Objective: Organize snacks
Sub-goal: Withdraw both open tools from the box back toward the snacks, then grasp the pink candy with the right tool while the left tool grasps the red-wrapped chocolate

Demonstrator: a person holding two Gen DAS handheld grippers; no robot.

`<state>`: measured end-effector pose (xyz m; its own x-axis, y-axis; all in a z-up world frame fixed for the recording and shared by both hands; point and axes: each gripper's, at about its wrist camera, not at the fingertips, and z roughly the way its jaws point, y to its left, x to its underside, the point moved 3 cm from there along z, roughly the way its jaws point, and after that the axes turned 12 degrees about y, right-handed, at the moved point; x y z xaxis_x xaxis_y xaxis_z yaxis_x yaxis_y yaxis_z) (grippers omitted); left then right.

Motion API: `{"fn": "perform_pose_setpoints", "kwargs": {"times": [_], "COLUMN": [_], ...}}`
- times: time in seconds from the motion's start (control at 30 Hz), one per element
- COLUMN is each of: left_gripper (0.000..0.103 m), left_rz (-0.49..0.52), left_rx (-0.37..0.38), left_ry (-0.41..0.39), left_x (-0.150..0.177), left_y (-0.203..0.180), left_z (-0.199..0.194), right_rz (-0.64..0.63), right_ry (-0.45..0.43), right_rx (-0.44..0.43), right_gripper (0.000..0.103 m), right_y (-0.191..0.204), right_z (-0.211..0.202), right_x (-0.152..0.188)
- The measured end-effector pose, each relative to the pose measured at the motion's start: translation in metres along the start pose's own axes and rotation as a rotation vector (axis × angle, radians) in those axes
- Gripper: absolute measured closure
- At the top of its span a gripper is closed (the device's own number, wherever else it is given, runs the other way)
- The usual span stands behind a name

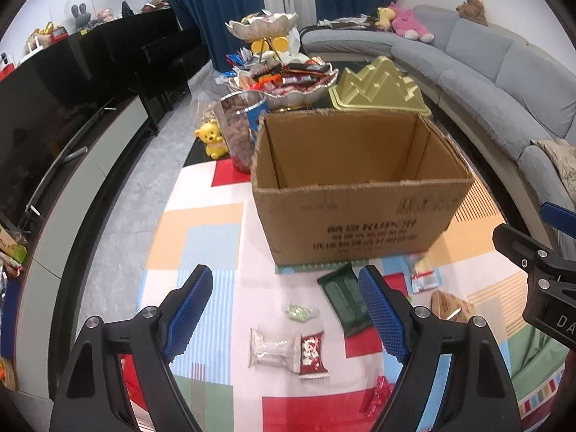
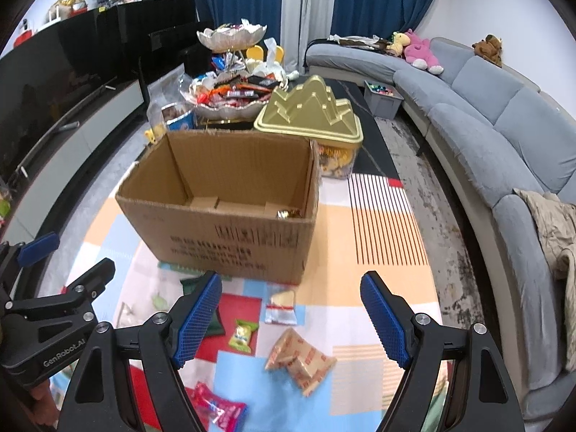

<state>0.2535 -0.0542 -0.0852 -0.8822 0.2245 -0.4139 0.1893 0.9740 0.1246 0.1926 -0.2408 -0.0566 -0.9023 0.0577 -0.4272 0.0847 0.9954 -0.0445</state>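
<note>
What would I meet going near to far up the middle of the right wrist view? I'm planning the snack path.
pink snack packet → tan wrapped snack → silver sachet → cardboard box → gold mountain-shaped lid → tiered snack dish

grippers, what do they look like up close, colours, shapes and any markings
The left gripper and right gripper match: black angular frames with silver bolts, and fingers faced with blue cross-hatched pads. White GenRobot.AI lettering marks the left gripper's body in the right wrist view.
</note>
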Motion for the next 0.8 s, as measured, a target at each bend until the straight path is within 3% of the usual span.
{"fn": "perform_pose_setpoints", "kwargs": {"times": [0.8], "left_gripper": [0.024], "left_rz": [0.068], "left_rx": [0.063], "left_ry": [0.104], "left_x": [0.072], "left_y": [-0.006], "left_z": [0.047], "right_rz": [-0.060], "right_ry": [0.203], "right_rx": [-0.067], "right_gripper": [0.023], "right_y": [0.043], "right_z": [0.039], "right_x": [0.087]}}
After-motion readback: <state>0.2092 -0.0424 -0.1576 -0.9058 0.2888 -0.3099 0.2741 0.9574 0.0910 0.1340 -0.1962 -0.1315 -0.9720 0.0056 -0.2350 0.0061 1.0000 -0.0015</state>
